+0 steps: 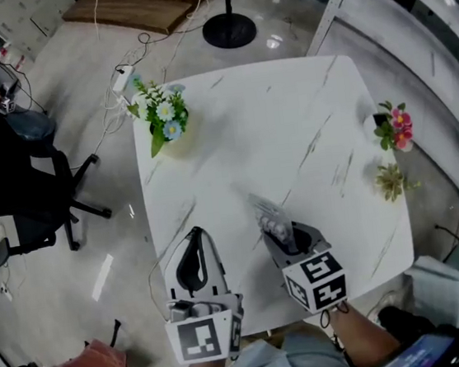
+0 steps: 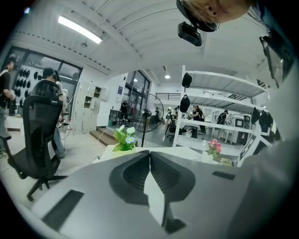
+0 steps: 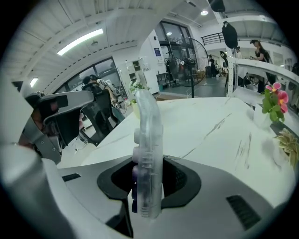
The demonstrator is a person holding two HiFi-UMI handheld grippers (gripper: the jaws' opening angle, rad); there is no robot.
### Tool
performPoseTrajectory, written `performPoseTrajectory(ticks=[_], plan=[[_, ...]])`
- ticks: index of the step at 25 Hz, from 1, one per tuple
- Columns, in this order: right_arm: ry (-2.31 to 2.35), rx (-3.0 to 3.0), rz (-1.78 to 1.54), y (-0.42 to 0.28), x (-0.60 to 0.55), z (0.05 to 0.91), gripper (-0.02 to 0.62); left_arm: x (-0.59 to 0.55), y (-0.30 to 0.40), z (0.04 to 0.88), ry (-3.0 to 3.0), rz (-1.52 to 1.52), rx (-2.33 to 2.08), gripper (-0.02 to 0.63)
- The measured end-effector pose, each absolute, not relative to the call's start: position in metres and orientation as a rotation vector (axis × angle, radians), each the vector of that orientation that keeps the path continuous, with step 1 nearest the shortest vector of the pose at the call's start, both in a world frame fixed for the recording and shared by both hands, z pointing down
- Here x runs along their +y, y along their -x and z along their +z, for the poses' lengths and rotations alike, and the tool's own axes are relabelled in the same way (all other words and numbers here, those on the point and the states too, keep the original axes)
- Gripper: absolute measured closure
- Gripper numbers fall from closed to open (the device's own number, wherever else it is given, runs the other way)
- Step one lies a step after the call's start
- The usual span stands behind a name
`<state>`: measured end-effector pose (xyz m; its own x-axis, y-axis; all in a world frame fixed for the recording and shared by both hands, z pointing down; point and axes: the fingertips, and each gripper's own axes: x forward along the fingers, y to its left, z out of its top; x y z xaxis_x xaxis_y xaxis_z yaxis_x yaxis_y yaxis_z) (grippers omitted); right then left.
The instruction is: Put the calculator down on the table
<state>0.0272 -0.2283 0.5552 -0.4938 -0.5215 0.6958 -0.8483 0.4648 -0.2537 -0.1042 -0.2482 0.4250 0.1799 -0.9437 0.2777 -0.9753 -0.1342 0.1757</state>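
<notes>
Closest in the head view sit the two marker cubes [image 1: 205,338]. Just ahead of them are the left tongs [image 1: 196,234], jaws met with nothing between them. Beside those, the right tongs [image 1: 291,241] are clamped on the near end of the calculator [image 1: 266,214]. The pads press its keyed face and its back, so it stands on edge with the keys toward the left. It hangs over the near part of the tabletop [image 1: 287,113]; whether its far tip touches I cannot tell. Its long axis runs on from the tongs, away from the person and sloping down. It looks light and stiff, and the clear case is probably slippery, so the flat faces suit a grip best. Farther off, a flower pot [image 1: 165,120] stands near the far left corner.
</notes>
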Motion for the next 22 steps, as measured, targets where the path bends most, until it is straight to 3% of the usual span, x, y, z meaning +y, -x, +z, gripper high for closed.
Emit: performPoseTrajectory(ticks=[22], plan=[[-1.177,-2.115,1.046,-0.020,-0.245,0.571,0.445,-0.262,0.118,0.436,-2.142,0.164,-1.812,0.597]])
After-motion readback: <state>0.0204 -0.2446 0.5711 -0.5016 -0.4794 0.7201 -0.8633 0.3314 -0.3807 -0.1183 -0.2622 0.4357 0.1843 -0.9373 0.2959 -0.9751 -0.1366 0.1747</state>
